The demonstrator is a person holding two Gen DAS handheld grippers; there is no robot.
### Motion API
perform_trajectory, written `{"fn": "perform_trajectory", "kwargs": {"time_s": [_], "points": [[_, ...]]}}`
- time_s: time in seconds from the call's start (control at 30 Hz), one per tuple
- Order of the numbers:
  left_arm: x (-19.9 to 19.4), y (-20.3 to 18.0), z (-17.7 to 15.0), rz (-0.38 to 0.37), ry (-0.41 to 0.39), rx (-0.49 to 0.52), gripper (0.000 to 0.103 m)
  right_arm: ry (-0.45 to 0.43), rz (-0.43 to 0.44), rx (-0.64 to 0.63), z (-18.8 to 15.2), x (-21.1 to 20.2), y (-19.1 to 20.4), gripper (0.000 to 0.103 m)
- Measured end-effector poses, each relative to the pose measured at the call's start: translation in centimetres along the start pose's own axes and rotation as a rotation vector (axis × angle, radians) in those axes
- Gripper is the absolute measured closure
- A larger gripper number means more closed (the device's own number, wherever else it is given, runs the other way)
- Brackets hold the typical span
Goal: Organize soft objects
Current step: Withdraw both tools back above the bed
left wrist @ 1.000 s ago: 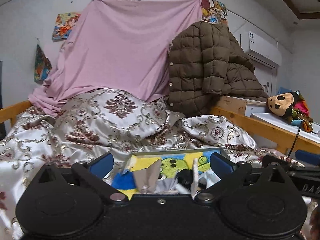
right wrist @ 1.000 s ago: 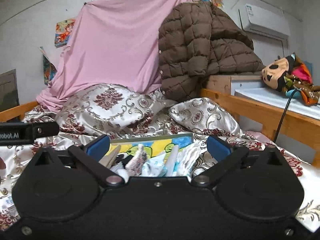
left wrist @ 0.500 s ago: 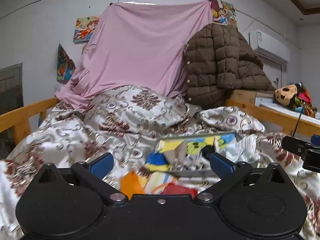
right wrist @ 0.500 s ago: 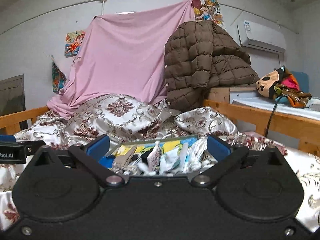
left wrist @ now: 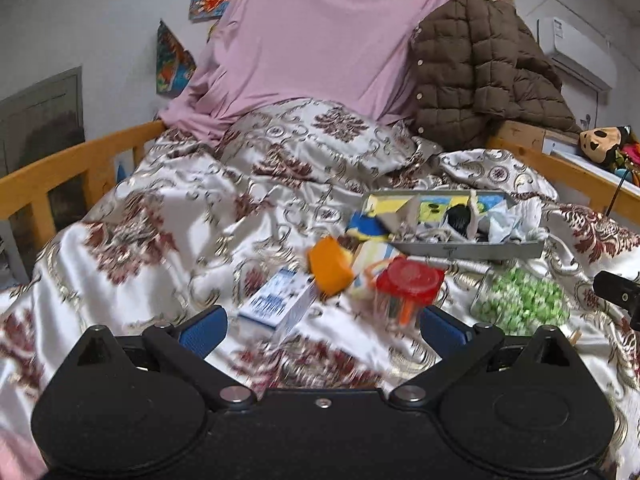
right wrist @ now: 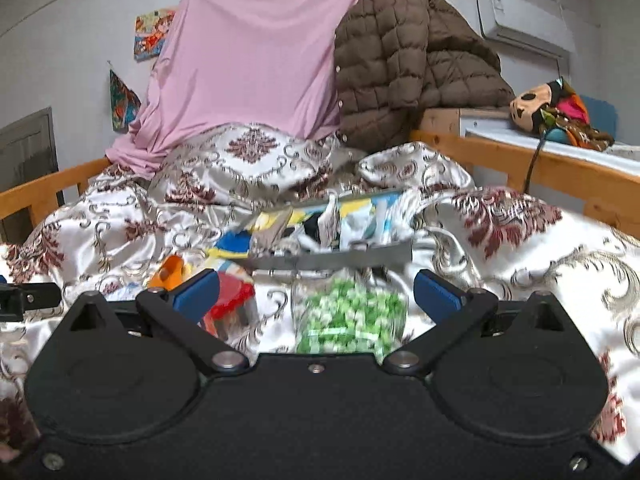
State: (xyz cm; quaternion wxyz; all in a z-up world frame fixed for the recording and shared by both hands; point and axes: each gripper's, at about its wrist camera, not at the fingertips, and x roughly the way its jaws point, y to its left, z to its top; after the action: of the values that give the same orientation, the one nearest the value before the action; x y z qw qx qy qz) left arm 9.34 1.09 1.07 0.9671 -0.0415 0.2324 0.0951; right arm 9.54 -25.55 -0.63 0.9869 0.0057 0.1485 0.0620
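The bed [left wrist: 168, 216] fills nearly everything in front of me, a wooden-railed frame under a shiny cream quilt [right wrist: 520, 248] patterned in maroon. Against the wall behind it hangs a pink sheet [left wrist: 320, 40], and beside that sheet slumps a brown quilted jacket [right wrist: 408, 60], draped over the far right corner of the bed.

On the quilt lies a shallow grey tray [left wrist: 472, 246] crammed with small soft items, among them folded cloth in yellow, blue and white and something black; I cannot tell the pieces apart. Nearer to me than the tray, loose on the quilt, sit a clear bag of green pieces [right wrist: 348, 316], a red-lidded jar [left wrist: 410, 280], an orange block [left wrist: 330, 266] and a blue-and-white box [left wrist: 280, 304]. The orange block and the jar lie close together, the box just left of them, the green bag off to the right.

My left claw [left wrist: 322, 322] is spread wide with nothing in it, poised low over the quilt with the box between its blue pads [left wrist: 202, 330]. My right claw [right wrist: 316, 292] is also spread wide and empty, and the green bag lies straight ahead between its fingers; whether they touch it I cannot tell.
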Motion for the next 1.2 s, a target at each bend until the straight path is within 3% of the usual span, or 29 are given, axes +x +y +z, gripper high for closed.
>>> {"fn": "perform_trajectory", "kwargs": {"time_s": [0.17, 0.37, 0.73, 1.2], "points": [[-0.2, 0.5, -1.3, 0.024, 0.042, -0.006, 0.001, 0.059, -0.003, -0.027, -1.6, -1.9, 1.9, 0.001], [1.1, 1.5, -2.3, 0.034, 0.148, -0.06, 0.001, 0.148, 0.005, -0.098, -3.0, -3.0, 4.7, 0.001], [2.1, 1.0, -2.9, 0.066, 0.202, -0.028, 0.001, 0.266, 0.05, -0.169, -4.3, -1.6, 7.9, 0.001], [2.2, 0.9, -3.1, 0.084, 0.228, -0.022, 0.001, 0.277, 0.061, -0.197, -4.4, 0.2, 8.0, 0.001]]}}
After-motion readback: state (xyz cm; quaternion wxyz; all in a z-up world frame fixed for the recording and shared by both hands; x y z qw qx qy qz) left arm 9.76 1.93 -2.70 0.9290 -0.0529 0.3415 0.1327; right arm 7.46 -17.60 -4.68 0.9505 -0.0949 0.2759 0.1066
